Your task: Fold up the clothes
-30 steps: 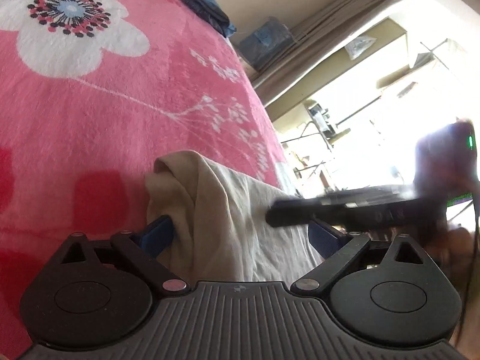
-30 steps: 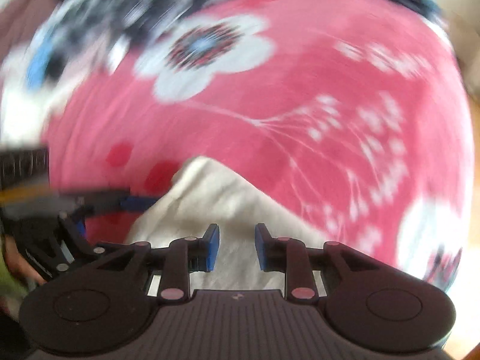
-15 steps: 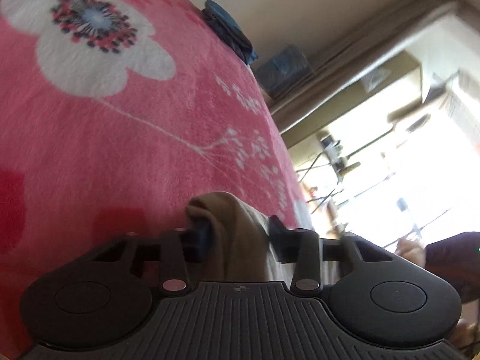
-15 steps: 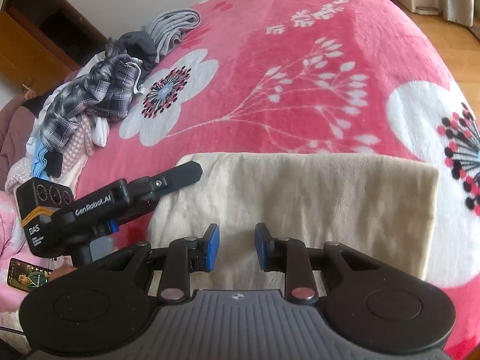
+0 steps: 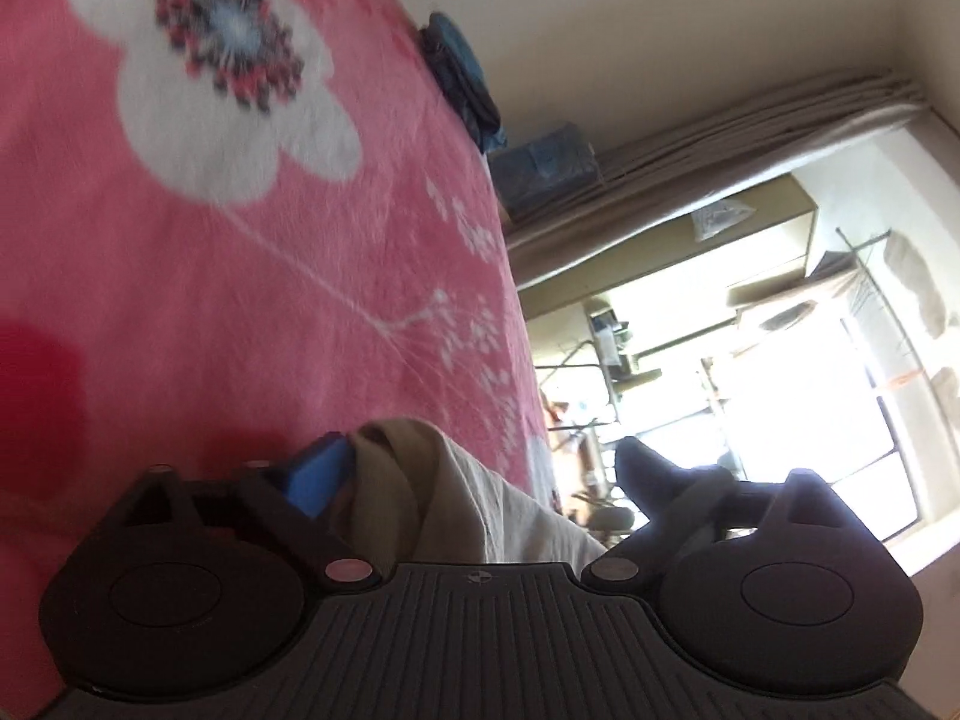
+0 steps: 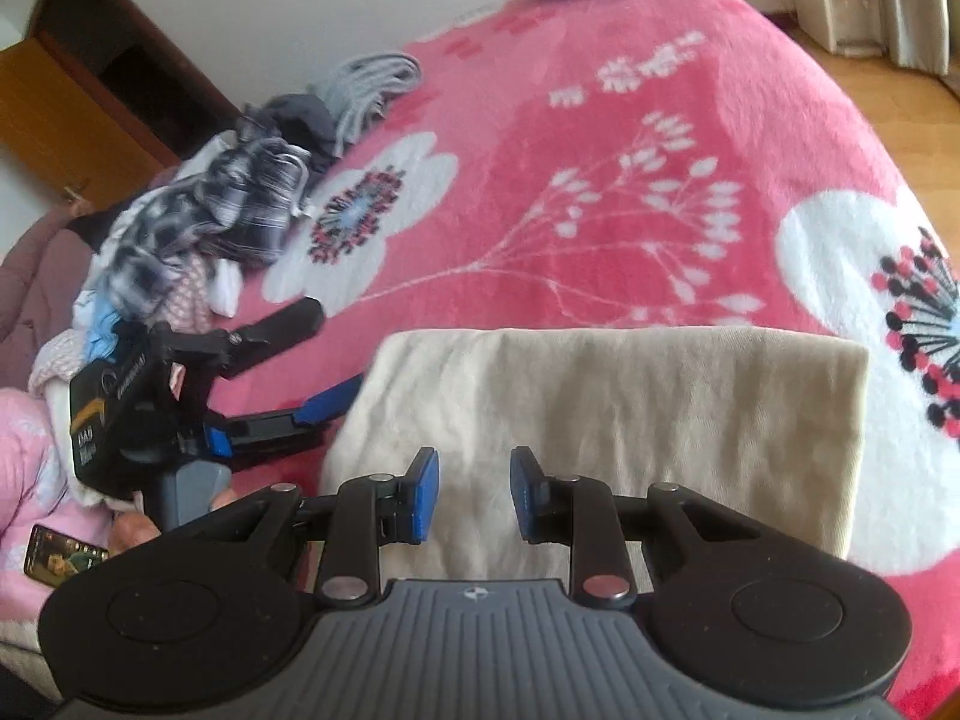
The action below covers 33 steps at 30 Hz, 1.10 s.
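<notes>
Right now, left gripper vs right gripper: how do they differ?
The left gripper has its jaws spread wide at the end of the beige folded cloth, having just opened; the right gripper stands narrow above the cloth's near edge. The left one lies low and flat; the right one tilts downward. Neither grips the cloth.

The left hand-held gripper point(image 5: 480, 468) has just been opening and its jaws now stand wide apart, with cloth lying between them but not pressed. The right hand-held gripper point(image 6: 473, 495) points downward, its blue pads point(image 6: 425, 495) parted by a narrow gap, holding nothing.
</notes>
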Each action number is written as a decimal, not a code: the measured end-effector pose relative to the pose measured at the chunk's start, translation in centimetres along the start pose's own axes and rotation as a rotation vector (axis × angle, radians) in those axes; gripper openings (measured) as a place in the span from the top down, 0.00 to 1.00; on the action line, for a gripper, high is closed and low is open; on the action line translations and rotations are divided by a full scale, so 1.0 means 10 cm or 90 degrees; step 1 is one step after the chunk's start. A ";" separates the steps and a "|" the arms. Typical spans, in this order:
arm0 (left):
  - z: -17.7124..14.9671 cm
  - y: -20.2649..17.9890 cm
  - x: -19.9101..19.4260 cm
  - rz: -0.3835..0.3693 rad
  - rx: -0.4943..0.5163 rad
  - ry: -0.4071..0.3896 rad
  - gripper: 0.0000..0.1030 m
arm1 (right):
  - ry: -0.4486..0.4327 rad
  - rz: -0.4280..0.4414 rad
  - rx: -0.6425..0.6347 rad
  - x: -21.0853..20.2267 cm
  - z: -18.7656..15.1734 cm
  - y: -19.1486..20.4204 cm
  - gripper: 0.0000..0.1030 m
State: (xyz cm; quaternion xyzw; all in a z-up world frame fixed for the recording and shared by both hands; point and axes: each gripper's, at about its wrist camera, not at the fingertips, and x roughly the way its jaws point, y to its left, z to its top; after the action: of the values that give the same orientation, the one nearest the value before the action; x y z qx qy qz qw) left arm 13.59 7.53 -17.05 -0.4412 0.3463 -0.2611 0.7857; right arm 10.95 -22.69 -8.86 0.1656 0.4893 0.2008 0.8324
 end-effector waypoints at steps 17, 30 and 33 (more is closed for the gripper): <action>-0.64 -0.17 0.07 0.121 0.198 0.220 0.02 | -0.133 -0.069 0.200 -0.92 -0.98 -0.89 0.28; -0.82 -0.70 0.39 0.344 0.379 0.311 0.02 | -0.213 -0.067 0.125 -0.99 -0.85 -0.83 0.33; -0.79 -0.67 0.44 0.371 0.366 0.320 0.01 | -0.210 -0.108 -0.011 -0.88 -0.66 -0.51 0.44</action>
State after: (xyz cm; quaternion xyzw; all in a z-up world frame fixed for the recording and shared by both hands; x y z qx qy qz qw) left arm 9.47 -2.87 -15.48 -0.0139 0.5490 -0.2136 0.8080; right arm 2.17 -30.95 -7.74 0.1472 0.3564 0.1044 0.9167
